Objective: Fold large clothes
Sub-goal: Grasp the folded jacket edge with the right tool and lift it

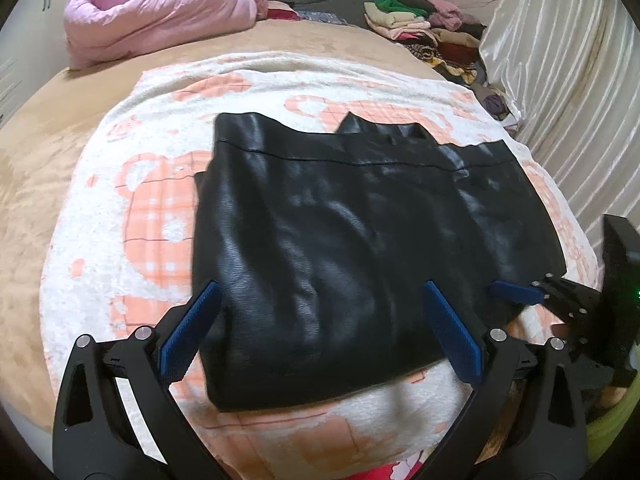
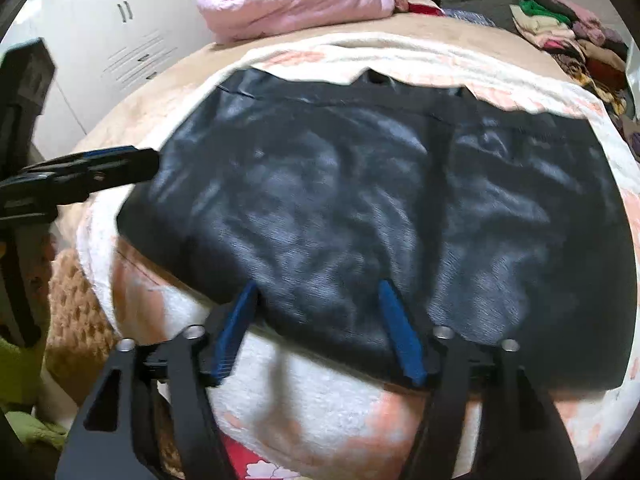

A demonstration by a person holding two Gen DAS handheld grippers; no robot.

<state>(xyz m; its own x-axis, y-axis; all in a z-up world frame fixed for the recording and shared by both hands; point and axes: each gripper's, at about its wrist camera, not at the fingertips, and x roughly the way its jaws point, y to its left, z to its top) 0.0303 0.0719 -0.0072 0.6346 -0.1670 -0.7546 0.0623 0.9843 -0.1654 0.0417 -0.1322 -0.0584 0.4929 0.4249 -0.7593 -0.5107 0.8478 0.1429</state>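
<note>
Garment (image 1: 360,232), black and shiny, is spread flat across the middle of a white-and-orange blanket (image 1: 120,200), which covers a tan bed (image 1: 36,168). A pink quilt (image 1: 156,16) is bunched at the far end of the bed, and a pile of clothes (image 1: 424,28) is stacked at the far right corner beside a curtain (image 1: 560,80). Bare blanket is seen on every side of the garment.

Both grippers are held low at the garment's near edge, pointing forward over it. The left gripper (image 1: 320,328) is spread wide, its blue fingers straddling the near left corner with nothing gripped. The right gripper (image 2: 320,328) is likewise parted, its fingers (image 2: 396,336) lying over the near hem without pinching it. The two grippers are set side by side, apart.
</note>
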